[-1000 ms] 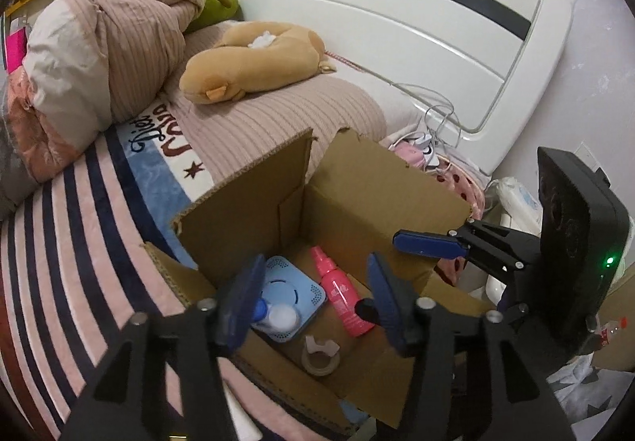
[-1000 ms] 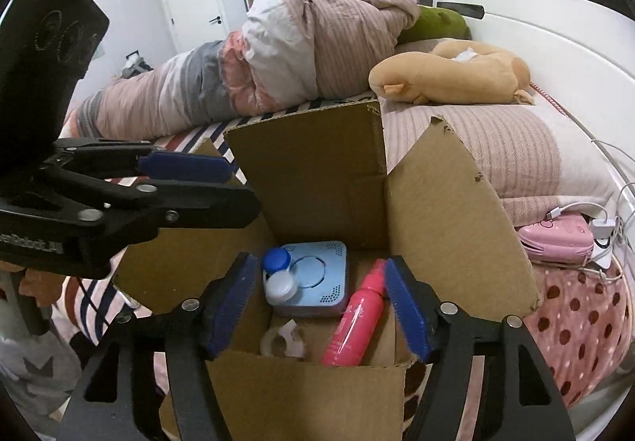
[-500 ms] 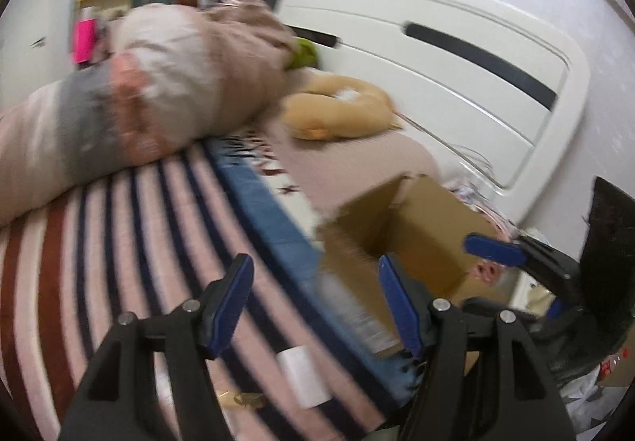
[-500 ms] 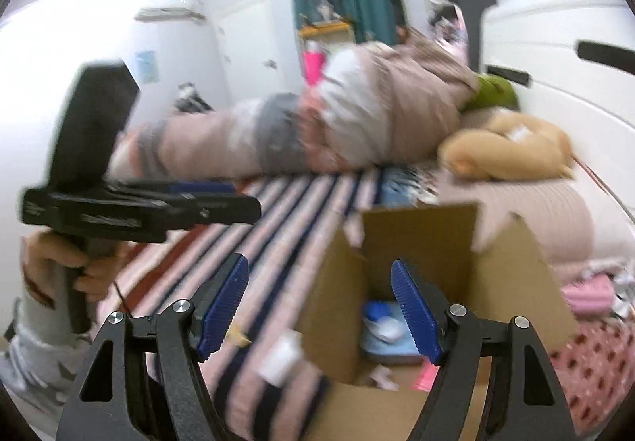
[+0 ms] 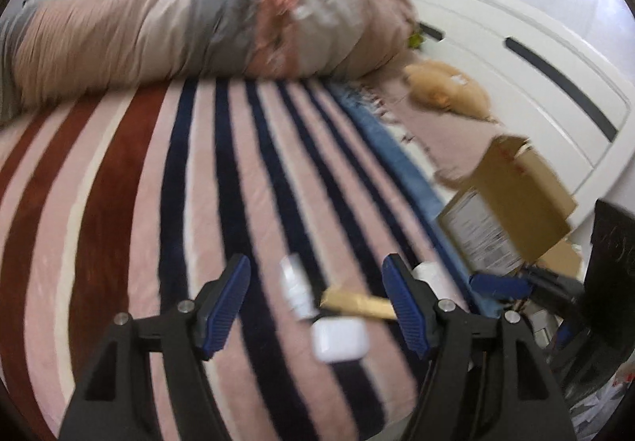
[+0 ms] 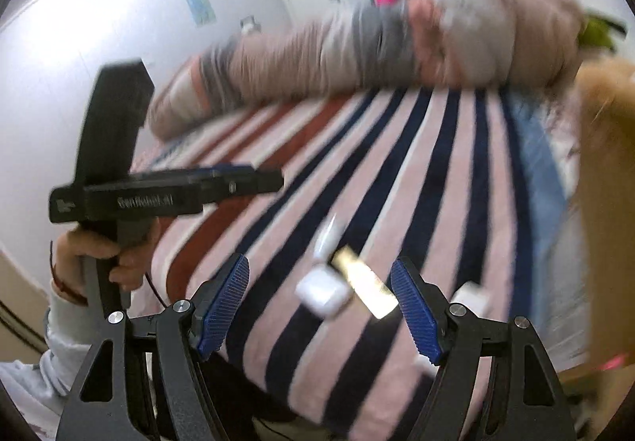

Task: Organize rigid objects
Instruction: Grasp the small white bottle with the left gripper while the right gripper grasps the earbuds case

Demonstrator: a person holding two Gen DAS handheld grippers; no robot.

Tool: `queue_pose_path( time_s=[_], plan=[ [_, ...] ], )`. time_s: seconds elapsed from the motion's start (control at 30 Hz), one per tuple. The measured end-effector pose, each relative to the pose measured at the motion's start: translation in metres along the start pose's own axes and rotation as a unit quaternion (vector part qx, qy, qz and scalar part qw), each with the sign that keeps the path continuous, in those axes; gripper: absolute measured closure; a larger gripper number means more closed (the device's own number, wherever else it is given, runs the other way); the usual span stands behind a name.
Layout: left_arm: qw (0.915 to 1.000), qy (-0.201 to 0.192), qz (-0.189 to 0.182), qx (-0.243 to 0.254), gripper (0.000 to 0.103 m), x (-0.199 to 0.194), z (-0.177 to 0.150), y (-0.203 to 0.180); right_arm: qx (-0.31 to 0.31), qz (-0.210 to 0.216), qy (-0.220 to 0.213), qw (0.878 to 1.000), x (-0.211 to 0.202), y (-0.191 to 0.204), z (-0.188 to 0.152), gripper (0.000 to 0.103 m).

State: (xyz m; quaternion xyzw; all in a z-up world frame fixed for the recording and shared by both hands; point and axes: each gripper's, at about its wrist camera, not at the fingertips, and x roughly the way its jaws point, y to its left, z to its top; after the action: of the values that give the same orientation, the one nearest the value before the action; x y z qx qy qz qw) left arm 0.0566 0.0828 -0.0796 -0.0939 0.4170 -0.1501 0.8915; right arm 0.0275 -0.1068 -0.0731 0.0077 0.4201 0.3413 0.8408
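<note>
Gold bar-shaped item (image 5: 359, 304) lies flat on the striped bed blanket (image 5: 131, 203), long axis running left-right across my left tongs' (image 5: 317, 302) view. Shiny, blurred. White rounded case (image 5: 339, 339) just beside it, nearer me. Both lie between the spread, empty left tongs; my right tongs (image 6: 321, 306) gape empty above them too.

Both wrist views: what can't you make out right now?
- Cardboard box interior: left wrist view, hidden by its own wall; cut off at the right edge in the right wrist view.
- White case, gold item, white tube: motion blur, no detail.
- Small white object: partly behind the right gripper's finger.
</note>
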Motion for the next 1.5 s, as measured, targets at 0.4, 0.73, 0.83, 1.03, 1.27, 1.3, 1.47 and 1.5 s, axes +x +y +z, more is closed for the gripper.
queue_pose_path(
  time_s=[0.4, 0.73, 0.83, 1.03, 1.27, 1.3, 1.47, 1.5],
  plan=[
    [0.9944, 0.068, -0.054, -0.061, 0.058, 0.073, -0.034, 0.037, 0.07, -0.018, 0.031, 0.997, 0.097, -0.001, -0.036, 0.036],
    [0.9944, 0.066, -0.056, -0.061, 0.079, 0.099, -0.024, 0.03, 0.016, -0.078, 0.019, 0.997, 0.11, 0.008, -0.031, 0.052],
    [0.9933, 0.064, -0.062, -0.074, 0.081, 0.101, -0.023, 0.033, 0.002, -0.077, 0.019, 0.997, 0.107, 0.008, -0.029, 0.052],
    [0.9944, 0.059, -0.045, -0.075, 0.081, 0.11, -0.019, 0.028, -0.014, -0.091, 0.035, 0.995, 0.112, 0.007, -0.028, 0.052],
    [0.9954, 0.055, -0.036, -0.07, 0.082, 0.094, -0.013, 0.026, -0.028, -0.102, 0.035, 0.994, 0.11, 0.014, -0.027, 0.053],
    [0.996, 0.048, -0.035, -0.066, 0.082, 0.087, -0.011, 0.025, -0.028, -0.097, 0.03, 0.994, 0.104, 0.014, -0.024, 0.053],
    [0.9987, 0.005, -0.032, -0.039, 0.082, 0.032, 0.006, 0.001, -0.046, -0.082, -0.026, 0.995, 0.047, 0.019, -0.002, 0.053],
    [0.999, -0.007, -0.033, -0.029, 0.082, 0.019, 0.012, -0.008, -0.051, -0.081, -0.039, 0.995, 0.032, 0.02, 0.001, 0.053]
  ],
)
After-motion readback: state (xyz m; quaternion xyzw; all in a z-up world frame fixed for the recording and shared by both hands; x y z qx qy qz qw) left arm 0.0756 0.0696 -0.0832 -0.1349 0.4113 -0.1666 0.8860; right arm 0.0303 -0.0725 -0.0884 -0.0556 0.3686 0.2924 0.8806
